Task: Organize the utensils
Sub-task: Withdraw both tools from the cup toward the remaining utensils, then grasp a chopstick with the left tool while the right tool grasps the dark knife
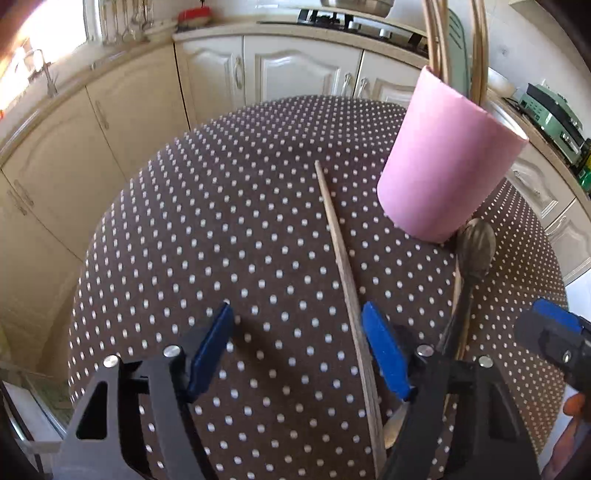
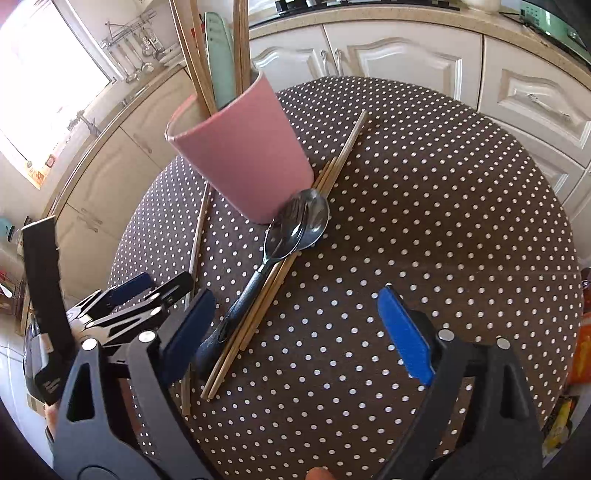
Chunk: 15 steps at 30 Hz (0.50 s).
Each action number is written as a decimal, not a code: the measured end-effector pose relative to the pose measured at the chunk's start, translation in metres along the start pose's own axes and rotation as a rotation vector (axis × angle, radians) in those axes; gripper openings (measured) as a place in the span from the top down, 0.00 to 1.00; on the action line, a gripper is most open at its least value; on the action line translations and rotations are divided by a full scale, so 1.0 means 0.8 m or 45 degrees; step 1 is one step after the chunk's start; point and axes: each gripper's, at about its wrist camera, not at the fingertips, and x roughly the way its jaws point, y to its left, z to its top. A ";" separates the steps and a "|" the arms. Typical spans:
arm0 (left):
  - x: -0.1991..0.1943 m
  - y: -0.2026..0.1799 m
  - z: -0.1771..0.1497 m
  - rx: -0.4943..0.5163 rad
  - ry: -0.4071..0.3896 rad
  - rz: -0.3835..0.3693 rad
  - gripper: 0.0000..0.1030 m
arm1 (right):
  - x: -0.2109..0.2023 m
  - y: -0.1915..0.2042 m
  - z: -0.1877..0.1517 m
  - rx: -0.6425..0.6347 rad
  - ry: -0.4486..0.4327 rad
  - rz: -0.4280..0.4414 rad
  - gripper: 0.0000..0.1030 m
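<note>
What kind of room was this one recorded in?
Most likely a home kitchen: cream cabinets under a countertop, a gas hob, and ladles hanging on a wall rail by the window.

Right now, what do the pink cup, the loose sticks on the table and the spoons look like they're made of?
Pink cup: matte, opaque, even colour with no glare; probably plastic, possibly glazed ceramic.
Chopsticks: pale tan and dull, faint grain; likely bamboo or wood.
Spoons: mirror-bright bowls reflecting the room; polished metal, likely steel. The dark speckled handle looks like a different material, perhaps plastic.
</note>
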 end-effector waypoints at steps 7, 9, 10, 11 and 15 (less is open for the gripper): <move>0.003 -0.011 0.018 0.115 0.012 -0.066 0.94 | 0.037 0.023 0.002 -0.037 0.070 -0.025 0.42; 0.003 -0.009 0.022 0.118 0.010 -0.064 0.94 | 0.050 0.031 0.003 -0.025 0.092 -0.019 0.54; 0.003 -0.006 0.020 0.113 0.010 -0.073 0.94 | 0.056 0.034 0.005 -0.017 0.093 -0.023 0.59; 0.002 -0.005 0.020 0.112 0.009 -0.075 0.94 | 0.061 0.038 0.007 -0.013 0.091 -0.030 0.60; -0.003 0.000 0.018 0.111 0.013 -0.089 0.94 | 0.078 0.057 0.022 -0.035 0.099 -0.067 0.67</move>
